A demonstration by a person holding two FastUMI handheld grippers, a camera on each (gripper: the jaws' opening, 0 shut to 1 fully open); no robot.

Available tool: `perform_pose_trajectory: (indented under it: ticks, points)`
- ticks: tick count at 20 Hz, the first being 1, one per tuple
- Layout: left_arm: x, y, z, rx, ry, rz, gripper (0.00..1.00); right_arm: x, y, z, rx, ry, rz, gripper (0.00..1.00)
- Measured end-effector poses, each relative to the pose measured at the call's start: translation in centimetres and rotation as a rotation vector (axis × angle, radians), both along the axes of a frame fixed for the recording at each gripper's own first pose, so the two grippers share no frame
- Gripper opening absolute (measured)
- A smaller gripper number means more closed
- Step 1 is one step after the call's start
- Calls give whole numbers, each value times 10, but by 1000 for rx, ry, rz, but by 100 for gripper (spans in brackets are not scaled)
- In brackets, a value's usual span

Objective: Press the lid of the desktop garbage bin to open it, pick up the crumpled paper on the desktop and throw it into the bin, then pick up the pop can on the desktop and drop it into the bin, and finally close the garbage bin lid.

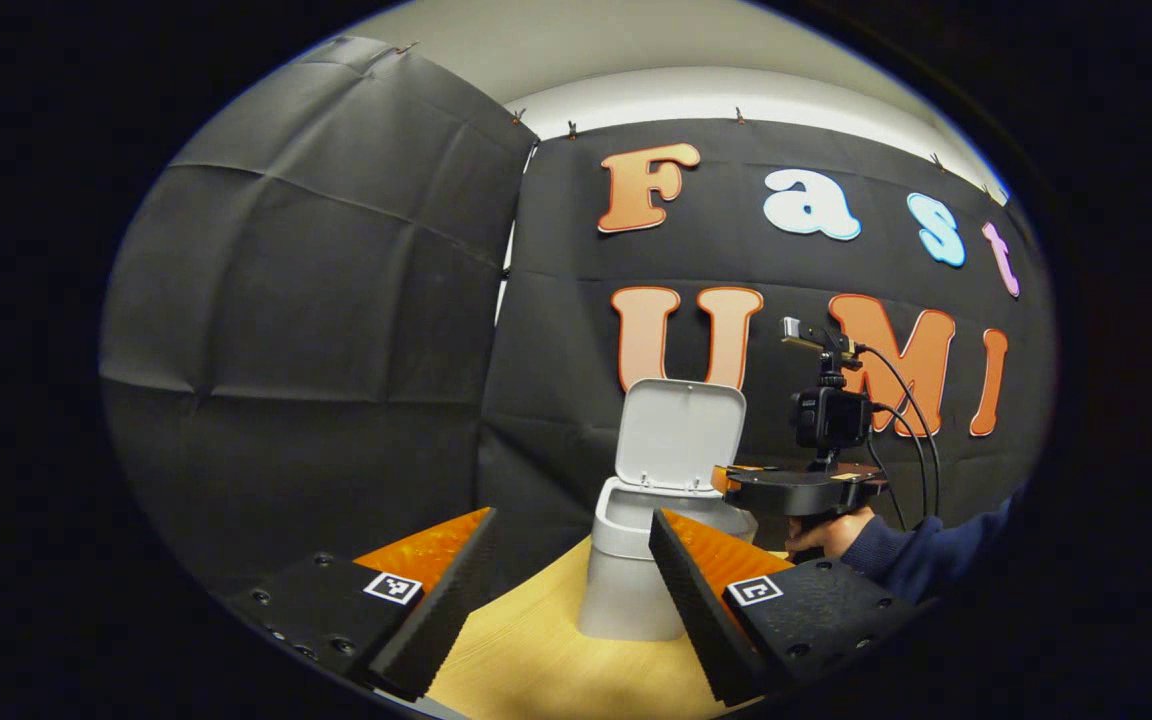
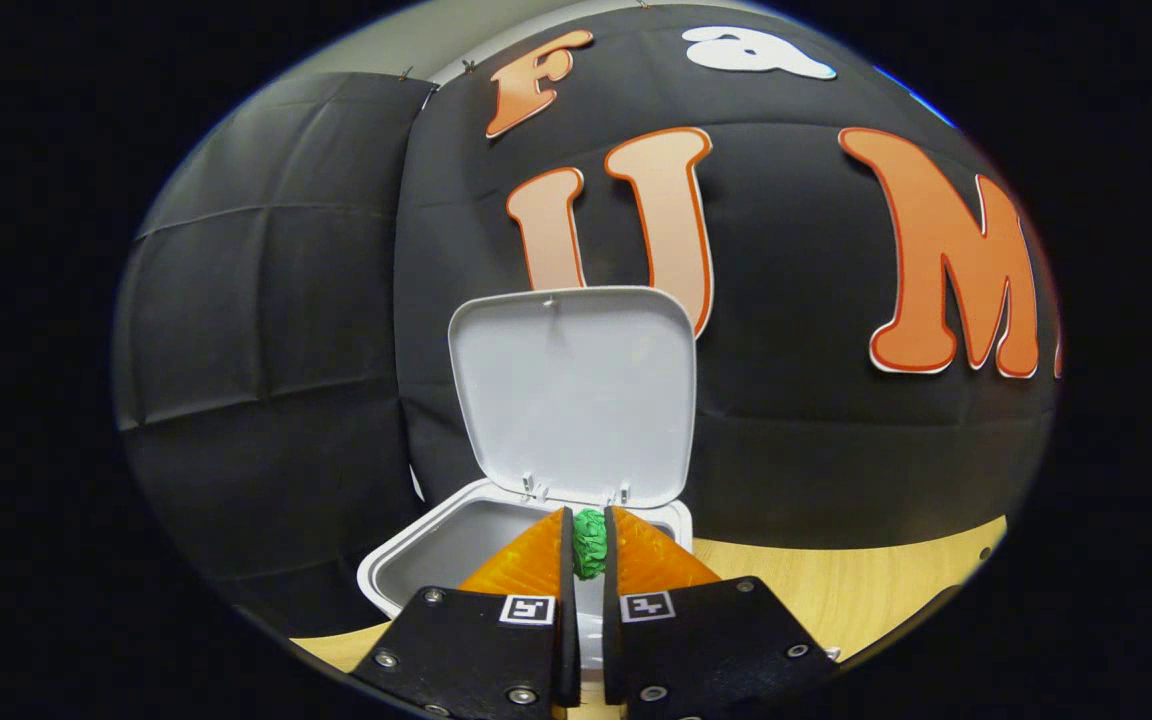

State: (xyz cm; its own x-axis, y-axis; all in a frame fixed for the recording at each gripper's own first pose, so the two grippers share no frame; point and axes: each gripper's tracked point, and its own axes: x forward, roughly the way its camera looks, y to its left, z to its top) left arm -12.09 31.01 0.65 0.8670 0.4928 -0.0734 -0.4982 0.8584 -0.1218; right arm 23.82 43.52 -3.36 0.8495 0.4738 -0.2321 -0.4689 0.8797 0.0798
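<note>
Crumpled paper (image 2: 590,541): green, pinched between the fingers of your right gripper (image 2: 588,548), jaws pressed onto it from both sides with just a narrow slit left between them. In the right gripper view the wad sits at the fingertips, directly over the open mouth of the garbage bin (image 2: 406,565), in front of the hinges.

Garbage bin, right gripper view: white, rounded-rectangle rim, grey inside. What lies inside cannot be told; your fingers cover most of the opening. The lid (image 2: 573,395) stands upright behind the opening, its pale underside facing you, hinged at the rear edge.

Desktop (image 2: 836,585): light wood grain, visible to the right of the bin and below its left corner.

Left gripper (image 1: 569,545), left gripper view: jaws spread wide, nothing between them, held above the desktop (image 1: 526,660) and short of the bin.

Garbage bin (image 1: 626,590), left gripper view: stands on the desktop just beyond your left fingertips, partly covered by the right-hand finger. Lid (image 1: 679,435) raised upright.

Right gripper (image 1: 736,480), left gripper view: reaches in from the right at the level of the bin's rim, its front end over the opening. A camera (image 1: 829,417) with cables rides on top. Your hand (image 1: 829,532) grips it from below, dark blue sleeve (image 1: 921,555) behind.
</note>
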Motion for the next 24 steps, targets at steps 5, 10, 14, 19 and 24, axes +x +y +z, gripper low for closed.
perform_pose_trajectory:
  ticks: [5,10,14,19,24]
  points:
    - [9,-5,-7,6,18,-31,95,-8,7,-13,-5,31,48,46]
    - [40,-34,-11,4,20,-122,95,-35,-30,14,-29,-62,50,62]
    - [65,-74,-8,25,23,-231,95,-72,-94,45,-28,-124,0,62]
    - [91,-140,-8,29,16,-365,95,-109,-198,69,-5,-138,-122,62]
    - [114,-208,-11,47,0,-499,95,-138,-309,56,-7,-92,-296,62]
